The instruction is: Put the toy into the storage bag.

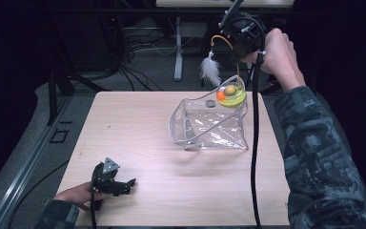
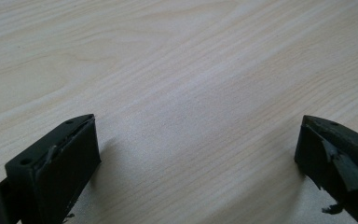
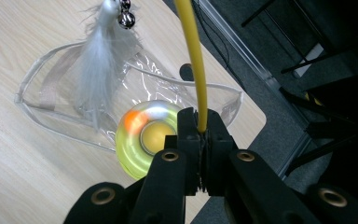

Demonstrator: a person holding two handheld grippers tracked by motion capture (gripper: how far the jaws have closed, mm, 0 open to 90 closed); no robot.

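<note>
Fingers (image 2: 56, 168) of the left gripper (image 1: 119, 183) were spread wide, released, holding nothing, parked low on the near left part of the table (image 1: 138, 143) with bare wood between them. Left hand (image 1: 76, 195) gripped its handle at the table's near edge.

Middle of the table: clear plastic pouch (image 1: 209, 126), mouth gaping upward, nothing visibly inside yet.

Right side: right gripper (image 3: 199, 140) was clenched on the yellow wand (image 3: 192, 56) of a cat toy, raised above the far right rim of the pouch. Toy's round yellow-green base (image 1: 232, 94) with an orange ball (image 1: 220, 95) hung at the pouch's rim, touching or just over it, cannot tell. White feather (image 1: 211, 70) with a small bell (image 3: 127, 17) dangled from the wand tip, outside the pouch.

Progress, as judged: toy picked up and brought to the pouch, roughly midway. Left: lower base, wand and feather into the opening, release, probably steady the pouch with the left gripper.
</note>
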